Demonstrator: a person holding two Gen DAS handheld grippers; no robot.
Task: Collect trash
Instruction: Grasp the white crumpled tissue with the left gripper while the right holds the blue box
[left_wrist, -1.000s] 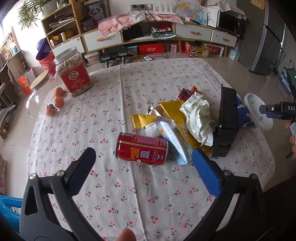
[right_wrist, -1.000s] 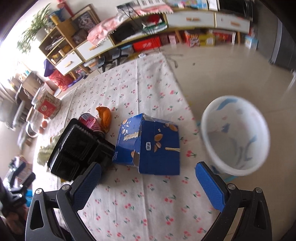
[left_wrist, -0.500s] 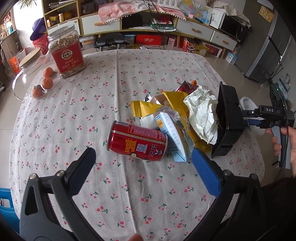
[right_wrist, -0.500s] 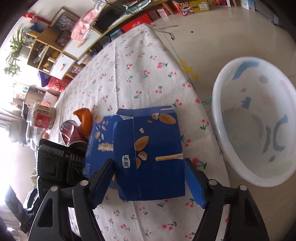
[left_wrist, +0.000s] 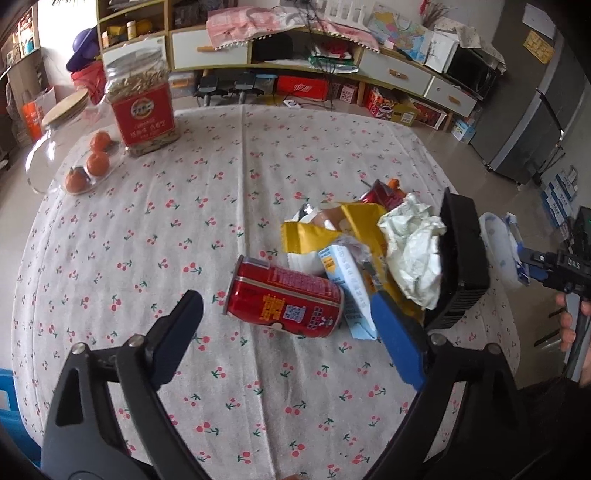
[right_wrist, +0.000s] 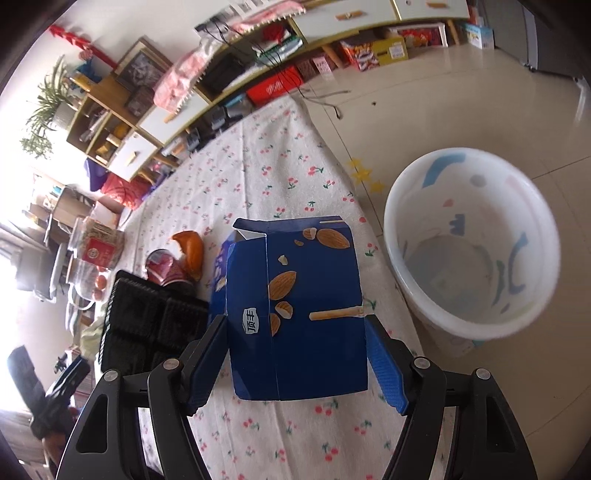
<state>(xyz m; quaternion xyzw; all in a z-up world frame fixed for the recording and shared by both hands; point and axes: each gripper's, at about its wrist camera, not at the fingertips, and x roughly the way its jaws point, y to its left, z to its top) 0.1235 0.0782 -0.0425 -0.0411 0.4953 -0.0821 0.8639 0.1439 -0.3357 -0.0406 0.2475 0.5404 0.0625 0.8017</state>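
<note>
Trash crowds the right half of my left wrist view: a red can (left_wrist: 284, 297) on its side at center, a yellow wrapper (left_wrist: 314, 236), a small pale carton (left_wrist: 349, 291), crumpled paper (left_wrist: 415, 254) and a black tray (left_wrist: 463, 258) piled on the cherry-print tablecloth (left_wrist: 184, 206). My left gripper (left_wrist: 291, 332) hangs low in frame, its jaws wide and closing, the can lying just ahead between the fingertips, untouched. In the right wrist view my right gripper (right_wrist: 295, 354) clamps a blue snack box (right_wrist: 299, 314) at lower center, one pad pressed to each side. A white tub (right_wrist: 476, 332) stands on the floor at right, just off the table's edge. At upper left of the left view sit a seed jar (left_wrist: 138, 107) and three oranges (left_wrist: 92, 162).
</note>
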